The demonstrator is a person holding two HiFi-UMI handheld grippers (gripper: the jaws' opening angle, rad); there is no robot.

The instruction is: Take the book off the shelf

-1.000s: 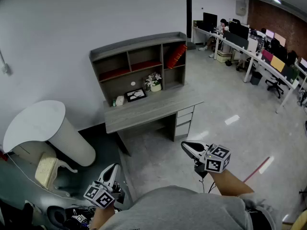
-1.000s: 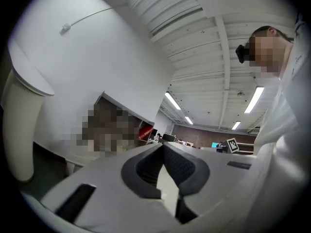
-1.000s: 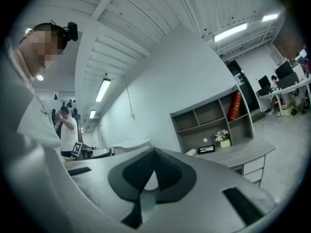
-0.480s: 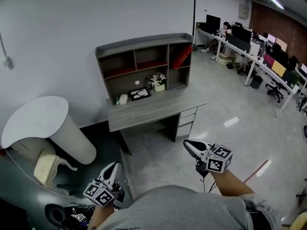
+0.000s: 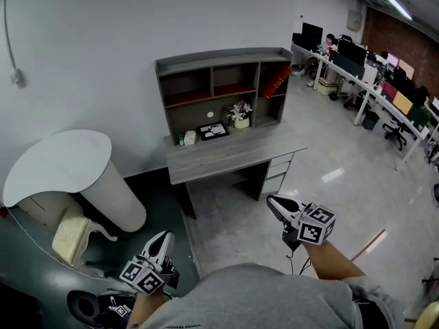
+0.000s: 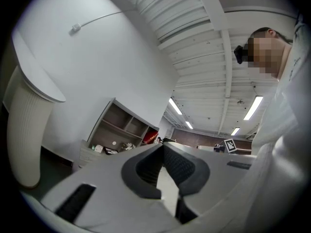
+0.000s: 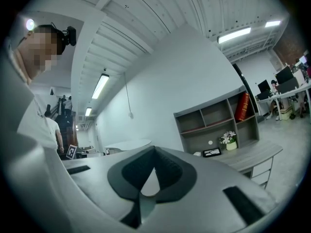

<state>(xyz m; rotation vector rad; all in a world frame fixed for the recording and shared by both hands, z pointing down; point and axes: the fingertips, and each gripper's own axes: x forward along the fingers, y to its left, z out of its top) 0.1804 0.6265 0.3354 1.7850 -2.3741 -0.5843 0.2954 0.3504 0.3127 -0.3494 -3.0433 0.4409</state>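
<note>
Red book (image 5: 276, 81) leans in shelf (image 5: 219, 56); left claw (image 5: 163, 239), right claw (image 5: 272, 201) closed.

No legible text, number or brand anywhere. Black-and-white square marker (image 5: 310, 234) on right gripper (image 5: 272, 201), 5 o'clock in head view: coded pattern, no letters. Same kind of marker (image 5: 134, 276) on left gripper (image 5: 164, 236), 7 o'clock. Red book (image 5: 276, 82) on shelf (image 5: 206, 59), 1 o'clock: spine print too small to read.
</note>
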